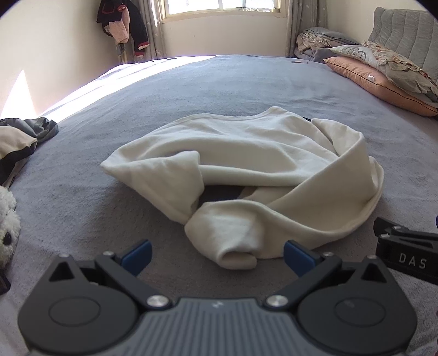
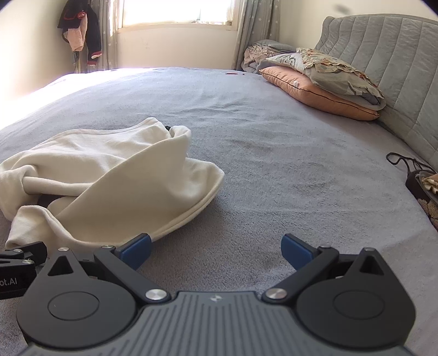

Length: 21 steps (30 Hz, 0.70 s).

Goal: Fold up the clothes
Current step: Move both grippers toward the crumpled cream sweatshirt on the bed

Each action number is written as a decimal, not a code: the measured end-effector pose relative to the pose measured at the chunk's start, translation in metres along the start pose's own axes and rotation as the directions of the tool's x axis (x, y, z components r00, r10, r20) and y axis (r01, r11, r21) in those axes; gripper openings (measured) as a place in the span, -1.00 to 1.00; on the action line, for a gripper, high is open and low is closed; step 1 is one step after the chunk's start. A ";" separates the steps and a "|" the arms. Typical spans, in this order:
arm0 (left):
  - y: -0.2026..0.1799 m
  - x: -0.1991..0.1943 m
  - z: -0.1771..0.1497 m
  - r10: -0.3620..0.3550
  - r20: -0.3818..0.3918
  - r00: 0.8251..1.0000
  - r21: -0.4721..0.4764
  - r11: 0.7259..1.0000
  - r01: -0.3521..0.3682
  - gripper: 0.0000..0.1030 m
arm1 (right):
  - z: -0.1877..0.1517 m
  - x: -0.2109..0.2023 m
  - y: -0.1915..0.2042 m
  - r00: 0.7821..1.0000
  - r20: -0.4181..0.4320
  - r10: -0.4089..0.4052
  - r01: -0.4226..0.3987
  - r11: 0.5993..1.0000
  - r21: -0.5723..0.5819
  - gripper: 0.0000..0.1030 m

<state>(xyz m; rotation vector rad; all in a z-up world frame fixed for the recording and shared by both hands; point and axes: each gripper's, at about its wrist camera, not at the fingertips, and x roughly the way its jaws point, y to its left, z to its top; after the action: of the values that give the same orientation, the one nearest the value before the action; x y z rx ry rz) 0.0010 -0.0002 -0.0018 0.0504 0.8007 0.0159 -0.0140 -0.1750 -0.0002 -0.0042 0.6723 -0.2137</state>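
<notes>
A cream-white garment [image 1: 246, 169] lies crumpled on the grey bed [image 1: 191, 90], with a sleeve end [image 1: 238, 258] nearest me. My left gripper [image 1: 217, 256] is open, its blue pads on either side of that sleeve end, holding nothing. In the right wrist view the same garment [image 2: 109, 178] lies at the left. My right gripper [image 2: 216, 250] is open and empty over bare bedding, its left pad [image 2: 137, 250] close to the garment's hem. The right gripper's body shows at the right edge of the left wrist view [image 1: 405, 254].
Pillows and folded bedding [image 2: 323, 79] are stacked against the grey headboard [image 2: 397, 68] at the far right. A dark bag [image 2: 421, 186] lies at the right edge. More clothes [image 1: 19, 142] and a plush toy [image 1: 6, 232] lie at the left. Clothes hang by the window [image 1: 123, 24].
</notes>
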 end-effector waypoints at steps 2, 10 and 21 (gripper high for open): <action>0.000 0.002 -0.001 0.000 -0.004 1.000 0.003 1.000 0.000 1.00 | 0.000 0.000 0.000 1.000 0.003 -0.001 0.001 1.000 -0.004 1.00; 0.003 0.004 -0.001 0.014 -0.011 1.000 0.006 1.000 -0.014 1.00 | -0.002 -0.001 0.001 1.000 0.002 -0.007 0.007 1.000 -0.007 1.00; 0.008 0.008 0.006 0.010 -0.004 1.000 0.001 1.000 -0.010 1.00 | 0.001 0.000 0.003 0.999 -0.034 0.012 -0.013 0.999 -0.036 1.00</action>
<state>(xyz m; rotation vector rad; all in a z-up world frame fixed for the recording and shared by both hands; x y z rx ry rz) 0.0112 0.0078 -0.0033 0.0550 0.8046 0.0257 -0.0127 -0.1722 0.0007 -0.0316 0.7099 -0.1900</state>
